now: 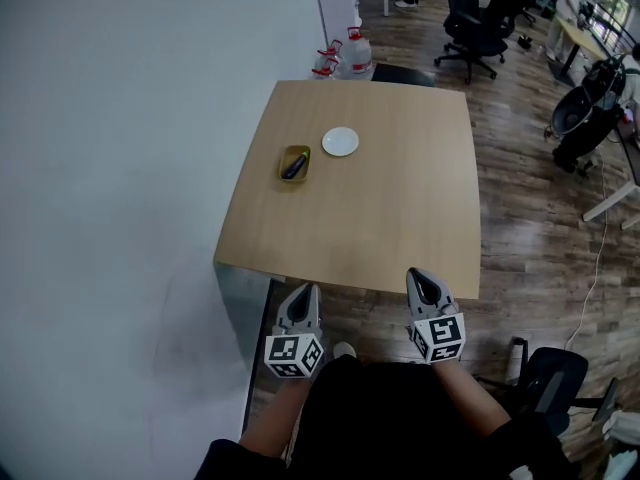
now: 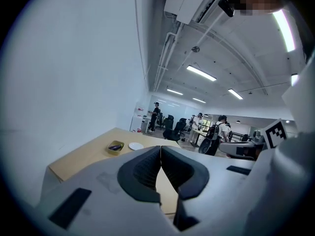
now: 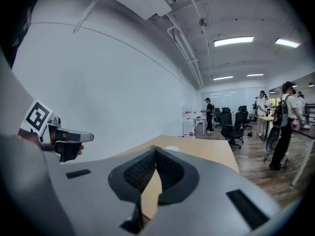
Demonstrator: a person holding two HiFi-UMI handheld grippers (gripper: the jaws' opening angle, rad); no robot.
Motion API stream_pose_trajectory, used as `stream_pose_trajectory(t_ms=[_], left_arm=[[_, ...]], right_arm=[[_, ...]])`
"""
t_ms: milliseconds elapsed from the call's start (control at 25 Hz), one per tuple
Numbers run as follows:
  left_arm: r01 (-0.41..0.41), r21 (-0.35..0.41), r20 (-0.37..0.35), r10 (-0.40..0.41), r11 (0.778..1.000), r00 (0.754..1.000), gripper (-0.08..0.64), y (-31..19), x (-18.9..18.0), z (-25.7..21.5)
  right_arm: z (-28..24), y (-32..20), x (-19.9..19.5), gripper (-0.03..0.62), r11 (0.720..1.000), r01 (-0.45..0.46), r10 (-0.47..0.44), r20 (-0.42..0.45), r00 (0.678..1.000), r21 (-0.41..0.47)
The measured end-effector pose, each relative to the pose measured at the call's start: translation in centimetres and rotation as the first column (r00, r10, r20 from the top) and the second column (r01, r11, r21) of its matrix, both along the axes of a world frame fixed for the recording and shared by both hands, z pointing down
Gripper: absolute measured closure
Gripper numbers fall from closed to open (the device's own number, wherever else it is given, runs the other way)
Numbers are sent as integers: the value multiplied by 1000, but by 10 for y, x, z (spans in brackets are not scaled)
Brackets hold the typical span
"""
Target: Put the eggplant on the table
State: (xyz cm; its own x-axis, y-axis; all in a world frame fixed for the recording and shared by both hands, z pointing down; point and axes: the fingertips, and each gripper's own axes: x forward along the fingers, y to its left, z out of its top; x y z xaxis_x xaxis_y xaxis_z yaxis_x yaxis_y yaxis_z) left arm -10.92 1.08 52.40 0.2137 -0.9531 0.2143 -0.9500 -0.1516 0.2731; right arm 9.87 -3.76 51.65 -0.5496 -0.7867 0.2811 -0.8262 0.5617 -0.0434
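Note:
A dark purple eggplant [image 1: 295,165] lies in a small yellow bowl [image 1: 284,164] on the left side of a light wooden table [image 1: 400,208], beside a white plate [image 1: 340,141]. Both grippers are held at the table's near edge, far short of the bowl. My left gripper [image 1: 304,291] is shut with nothing between its pads, and so is my right gripper [image 1: 418,274]. In the left gripper view the eggplant [image 2: 116,146] and plate [image 2: 136,146] show far ahead beyond the left gripper [image 2: 161,148]. In the right gripper view the right gripper [image 3: 156,150] points along the table [image 3: 211,149].
A white wall runs along the table's left side. Water jugs [image 1: 355,52] stand beyond the far edge, with black office chairs [image 1: 472,20] behind. A black chair [image 1: 556,374] stands at the near right. Several people stand far back in the room [image 2: 216,132].

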Motion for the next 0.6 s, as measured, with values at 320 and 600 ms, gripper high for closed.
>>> stream_pose_trajectory(t_ms=[320, 600], left_arm=[[-23, 51, -18, 24, 998, 1000, 545, -26, 36, -14], [-72, 49, -9, 72, 996, 997, 544, -33, 58, -9]], right_arm=[[2, 10, 51, 532, 997, -78, 78, -7, 997, -18], [6, 1, 77, 532, 989, -146, 146, 11, 989, 1]])
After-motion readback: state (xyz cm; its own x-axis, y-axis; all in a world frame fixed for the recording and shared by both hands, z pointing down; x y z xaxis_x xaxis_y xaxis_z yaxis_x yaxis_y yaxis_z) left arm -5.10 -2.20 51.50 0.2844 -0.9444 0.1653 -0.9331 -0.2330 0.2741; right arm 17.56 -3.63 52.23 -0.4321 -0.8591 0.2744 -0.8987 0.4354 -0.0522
